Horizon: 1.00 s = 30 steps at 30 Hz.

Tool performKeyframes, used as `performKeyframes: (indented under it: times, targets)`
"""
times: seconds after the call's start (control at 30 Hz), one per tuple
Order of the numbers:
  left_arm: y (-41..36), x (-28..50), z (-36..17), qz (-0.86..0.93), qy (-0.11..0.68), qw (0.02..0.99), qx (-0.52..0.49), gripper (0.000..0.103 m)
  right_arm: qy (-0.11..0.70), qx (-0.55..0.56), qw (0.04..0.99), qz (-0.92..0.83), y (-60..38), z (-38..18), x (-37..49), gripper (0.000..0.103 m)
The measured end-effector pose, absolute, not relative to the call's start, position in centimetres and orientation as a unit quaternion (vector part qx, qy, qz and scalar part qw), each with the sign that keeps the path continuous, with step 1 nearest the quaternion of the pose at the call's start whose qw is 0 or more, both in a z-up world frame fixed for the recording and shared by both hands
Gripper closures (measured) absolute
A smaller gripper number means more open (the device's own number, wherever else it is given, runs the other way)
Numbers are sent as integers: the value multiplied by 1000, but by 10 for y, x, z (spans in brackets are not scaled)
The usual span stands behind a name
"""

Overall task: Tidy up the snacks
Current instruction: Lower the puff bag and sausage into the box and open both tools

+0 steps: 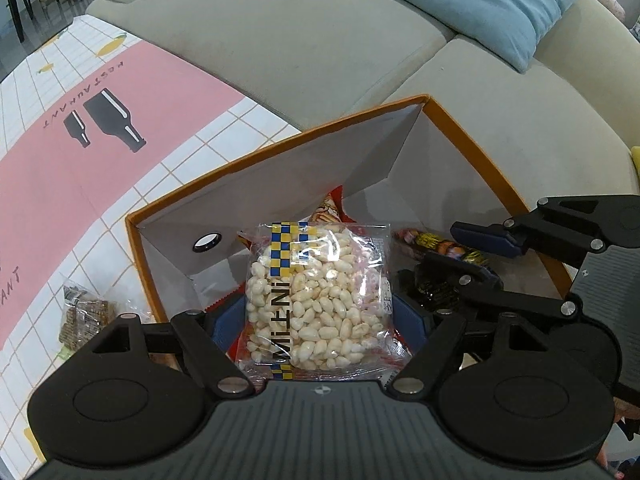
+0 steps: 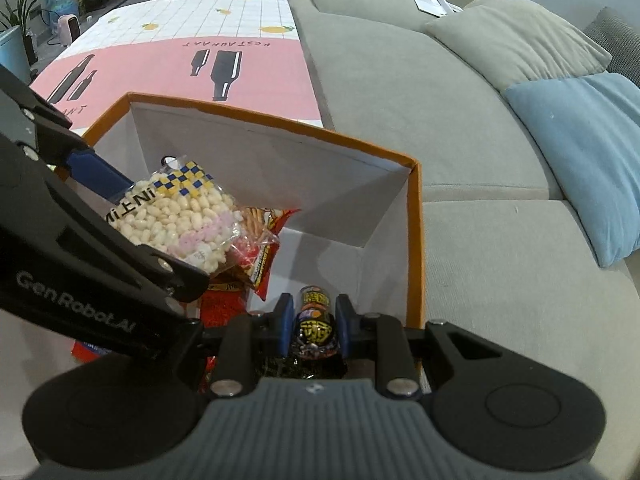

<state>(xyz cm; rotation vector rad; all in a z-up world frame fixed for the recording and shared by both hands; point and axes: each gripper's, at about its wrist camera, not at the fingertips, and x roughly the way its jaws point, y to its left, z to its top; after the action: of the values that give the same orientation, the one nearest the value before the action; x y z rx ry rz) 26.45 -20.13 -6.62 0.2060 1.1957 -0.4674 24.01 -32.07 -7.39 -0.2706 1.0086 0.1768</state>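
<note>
My left gripper (image 1: 320, 312) is shut on a clear puffed-rice snack bag (image 1: 316, 300) and holds it over the orange box (image 1: 472, 148) with white inside walls. The same bag (image 2: 180, 220) shows in the right wrist view, above red snack packs (image 2: 264, 256) lying in the box (image 2: 414, 240). My right gripper (image 2: 312, 320) is shut on a black and yellow snack pack (image 2: 314, 326), low inside the box at its right side. It also shows in the left wrist view (image 1: 476, 256), where the pack (image 1: 440, 246) lies between its fingers.
The box stands on a table with a pink and white tiled cloth (image 1: 80, 160). A clear bag of brown snacks (image 1: 84, 316) lies on the cloth left of the box. A grey sofa (image 2: 440, 100) with a blue cushion (image 2: 580, 152) runs behind the table.
</note>
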Motion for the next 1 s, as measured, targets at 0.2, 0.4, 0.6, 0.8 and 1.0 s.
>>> performKeyframes:
  times: [0.2,0.4,0.6,0.8,1.0]
  targets:
    - [-197,265,-64,-215,556,798,89,12,480,-129,864,84,-316,-71,244,75]
    - [-192,265,-59,-216,552,803,68,9,473,-124,869,76,-316,-62,241,63]
    - [-189,261,-61,-212,560,799,57,9,475,-116,869,80,-318,-56,231,61]
    - [-185,253,-56,-202,558,804,37,9,490,-35,867,87,-328,-48,206,61]
    - [-189,242,-56,-202,550,810,31,9,475,116,867,100,-334,-39,185,62]
